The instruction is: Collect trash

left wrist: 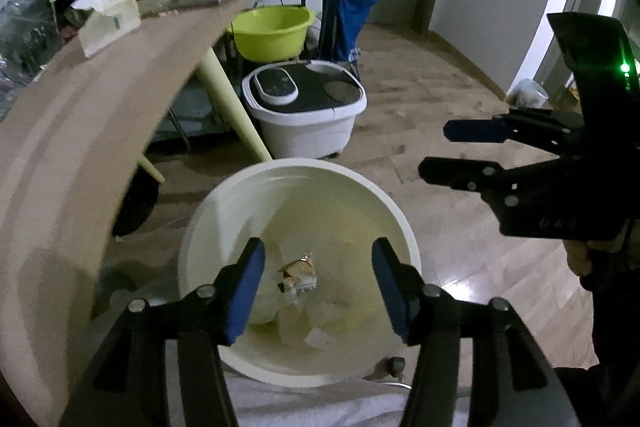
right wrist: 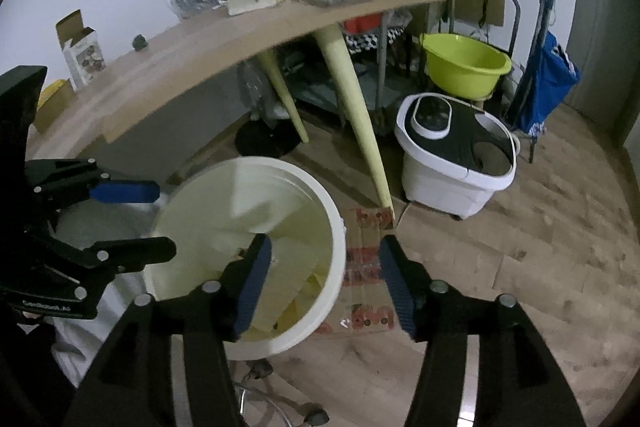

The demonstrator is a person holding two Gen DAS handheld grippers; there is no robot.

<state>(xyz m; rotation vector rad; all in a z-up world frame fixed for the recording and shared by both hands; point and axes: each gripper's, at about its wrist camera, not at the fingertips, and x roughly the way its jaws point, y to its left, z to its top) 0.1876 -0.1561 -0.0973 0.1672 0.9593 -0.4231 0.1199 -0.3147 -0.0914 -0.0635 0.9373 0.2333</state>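
the left gripper (left wrist: pixel 318 287) hangs straight above the white bin (left wrist: pixel 404 219), jaws apart and holding nothing; a crumpled brown wrapper (left wrist: pixel 298 273) lies among pale scraps on the bin's floor. the right gripper (right wrist: pixel 326 285), also parted and empty, straddles the bin's rim at 3 o'clock, over a flattened printed carton (right wrist: pixel 370 267) on the floor. the drop looks done; lift clear of the rim, then search the bench (left wrist: pixel 132 75) at 10 o'clock for remaining litter.
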